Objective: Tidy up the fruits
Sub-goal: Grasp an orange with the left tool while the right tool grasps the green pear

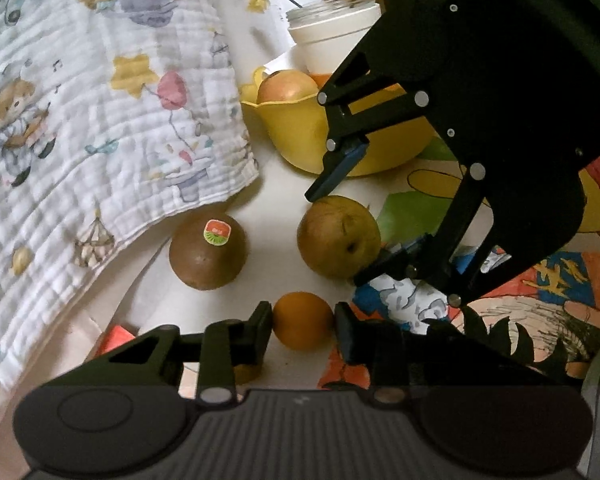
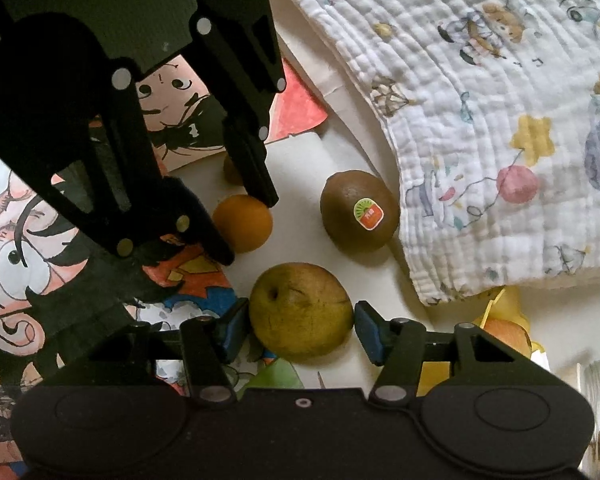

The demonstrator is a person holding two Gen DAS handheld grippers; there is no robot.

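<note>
My left gripper has its jaws clamped on the orange low in frame; my right gripper jaws clamp the pear; kiwi sits beside.

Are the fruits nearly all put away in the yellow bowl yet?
Not yet. The yellow bowl already holds at least one fruit. In hand now: the left gripper is shut on the small orange, and the right gripper brackets the pear. Both fruits appear to rest on the table. The kiwi with its sticker is left, untouched, beside the blanket.
</note>
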